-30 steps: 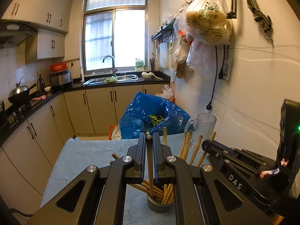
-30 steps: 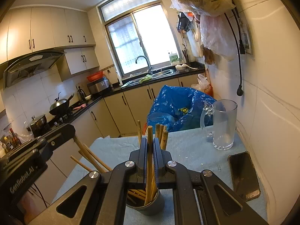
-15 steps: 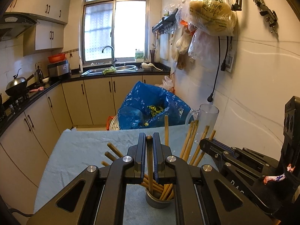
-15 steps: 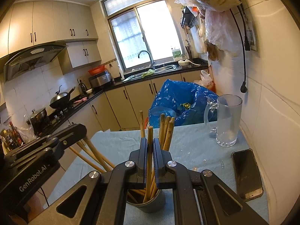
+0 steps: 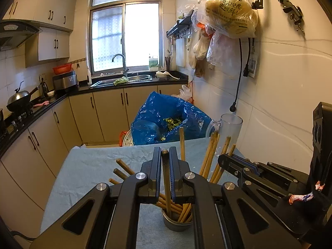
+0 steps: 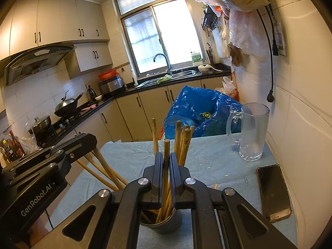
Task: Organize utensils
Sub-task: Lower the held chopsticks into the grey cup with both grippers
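Observation:
A small grey metal cup (image 5: 176,222) (image 6: 164,226) stands on the blue-grey cloth and holds several wooden chopsticks fanned outward. My left gripper (image 5: 165,155) is shut on one dark-tipped chopstick (image 5: 166,178) whose lower end reaches into the cup. My right gripper (image 6: 165,157) is shut on another chopstick (image 6: 165,166), its lower end also in the cup. Each gripper shows in the other's view: the right one (image 5: 221,161) beside the cup's right, the left one (image 6: 91,143) at the cup's left, over the leaning chopsticks (image 6: 103,170).
A glass mug (image 6: 252,132) stands at the table's far right by the tiled wall. A black phone (image 6: 272,191) lies near the right edge. A blue bin bag (image 5: 166,122) sits beyond the table (image 5: 93,166). Plastic bags (image 5: 230,10) hang overhead. Cabinets line the left.
Both views have shifted slightly, so the cup and chopsticks sit a little lower and nearer. Both grippers stay shut on their chopsticks above the cup.

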`<state>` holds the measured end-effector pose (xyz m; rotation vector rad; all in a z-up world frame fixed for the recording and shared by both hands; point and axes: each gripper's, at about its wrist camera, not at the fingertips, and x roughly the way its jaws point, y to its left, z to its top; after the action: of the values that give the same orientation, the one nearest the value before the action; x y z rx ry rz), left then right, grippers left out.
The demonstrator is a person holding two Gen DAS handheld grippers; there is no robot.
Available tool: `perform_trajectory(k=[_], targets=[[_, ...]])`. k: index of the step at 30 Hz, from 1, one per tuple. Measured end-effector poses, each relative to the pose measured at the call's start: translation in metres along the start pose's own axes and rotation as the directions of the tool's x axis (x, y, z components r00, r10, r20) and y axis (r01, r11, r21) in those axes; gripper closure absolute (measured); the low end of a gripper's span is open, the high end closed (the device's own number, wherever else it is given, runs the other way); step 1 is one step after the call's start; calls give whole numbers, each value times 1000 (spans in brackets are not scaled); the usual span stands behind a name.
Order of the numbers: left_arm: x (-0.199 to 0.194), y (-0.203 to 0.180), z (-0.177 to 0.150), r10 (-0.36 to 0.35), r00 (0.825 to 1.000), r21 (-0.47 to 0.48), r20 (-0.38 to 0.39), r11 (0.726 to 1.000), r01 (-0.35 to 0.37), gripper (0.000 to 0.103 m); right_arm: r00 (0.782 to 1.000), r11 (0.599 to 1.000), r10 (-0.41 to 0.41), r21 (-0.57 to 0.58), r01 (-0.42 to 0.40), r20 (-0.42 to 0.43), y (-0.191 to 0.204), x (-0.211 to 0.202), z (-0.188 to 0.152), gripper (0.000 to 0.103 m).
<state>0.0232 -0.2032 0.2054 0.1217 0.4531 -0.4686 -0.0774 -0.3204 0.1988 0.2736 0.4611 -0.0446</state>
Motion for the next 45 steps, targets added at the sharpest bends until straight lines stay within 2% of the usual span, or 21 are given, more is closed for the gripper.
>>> perform_trajectory(k=[13,30,45], targets=[[0,1,-1,25,1000,9,5,1000,-25,96,1000,1000,-3,5,3,-1,-1,1,1,97],[-1,2,-1,23,1000,7,2,1000,-23,96,1000,1000,-6,19,6,-11,-5,0,0,97],[-11,10,-13,34,999,11,-23,999,-33,96,999,999,-9,40,10,-36,-7,0,0,97]])
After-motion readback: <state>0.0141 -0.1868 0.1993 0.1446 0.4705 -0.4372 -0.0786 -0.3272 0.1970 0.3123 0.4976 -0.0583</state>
